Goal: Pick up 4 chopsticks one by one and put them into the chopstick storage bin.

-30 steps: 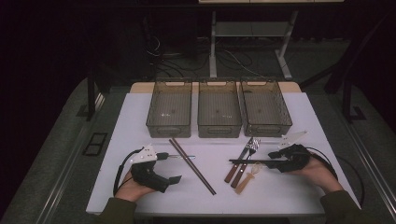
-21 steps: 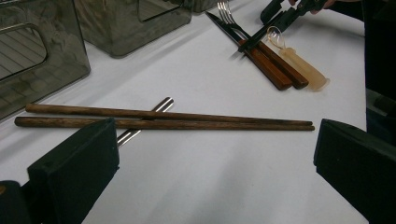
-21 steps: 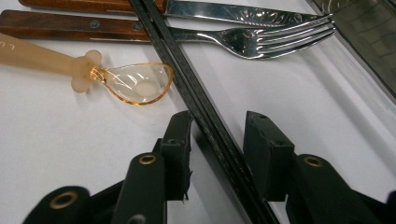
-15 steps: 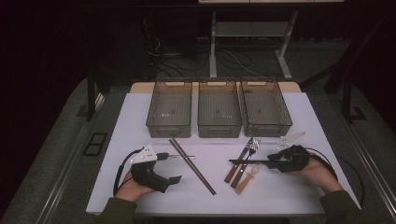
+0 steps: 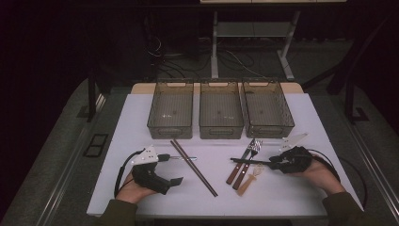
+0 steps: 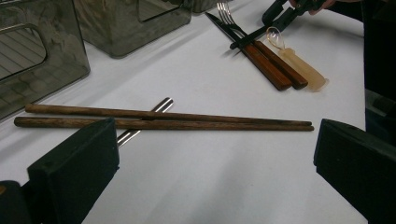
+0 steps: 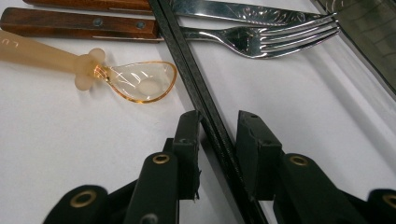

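My right gripper lies low on the white table at the right. Its jaws have just been closing around a pair of black chopsticks that run between them; a thin gap still shows at one pad. The black chopsticks cross over a fork and a knife, both with wooden handles. An amber plastic spoon lies beside them. My left gripper rests wide open at the left, facing two wooden chopsticks that lie over a metal utensil.
Three empty grey bins stand in a row at the back of the table. The table's front edge runs just behind both hands. Dark floor and a desk frame lie beyond the table.
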`<act>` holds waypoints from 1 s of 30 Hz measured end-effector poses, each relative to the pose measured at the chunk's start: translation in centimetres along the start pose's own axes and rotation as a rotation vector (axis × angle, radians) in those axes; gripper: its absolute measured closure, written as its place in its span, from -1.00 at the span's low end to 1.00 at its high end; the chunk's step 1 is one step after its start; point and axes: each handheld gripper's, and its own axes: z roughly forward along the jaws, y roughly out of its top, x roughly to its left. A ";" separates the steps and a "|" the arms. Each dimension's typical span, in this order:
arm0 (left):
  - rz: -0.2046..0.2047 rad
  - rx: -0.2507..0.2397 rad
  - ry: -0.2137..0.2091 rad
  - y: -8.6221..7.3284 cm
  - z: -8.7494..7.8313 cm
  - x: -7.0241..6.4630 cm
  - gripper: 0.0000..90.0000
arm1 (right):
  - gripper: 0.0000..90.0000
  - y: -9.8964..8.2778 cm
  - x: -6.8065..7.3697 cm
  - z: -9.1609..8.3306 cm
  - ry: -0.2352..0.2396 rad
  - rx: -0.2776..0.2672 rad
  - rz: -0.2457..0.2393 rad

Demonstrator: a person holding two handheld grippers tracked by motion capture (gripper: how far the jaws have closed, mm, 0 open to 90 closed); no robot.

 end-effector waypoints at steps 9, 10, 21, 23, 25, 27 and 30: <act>0.000 0.001 0.000 0.0 0.0 0.0 -1.00 | 0.60 0.1 0.1 0.0 -0.002 0.006 -0.002; 0.000 0.000 0.000 0.0 0.0 0.0 -1.00 | 0.63 0.1 0.1 0.0 -0.003 0.006 -0.002; 0.000 0.000 0.000 0.0 0.0 0.0 -1.00 | 0.69 0.2 0.1 0.0 -0.010 0.013 -0.006; 0.000 0.000 0.000 0.0 0.0 0.0 -1.00 | 0.70 0.2 0.2 0.0 -0.012 0.014 -0.003; 0.000 0.000 0.000 0.0 0.0 0.0 -1.00 | 0.72 0.2 0.2 0.0 -0.014 0.015 -0.002; 0.000 0.000 -0.001 0.0 0.0 0.0 -1.00 | 0.76 0.2 0.2 0.0 -0.014 0.017 -0.004; 0.001 0.000 -0.001 0.0 0.0 0.0 -1.00 | 0.77 0.2 0.2 0.0 -0.014 0.020 -0.001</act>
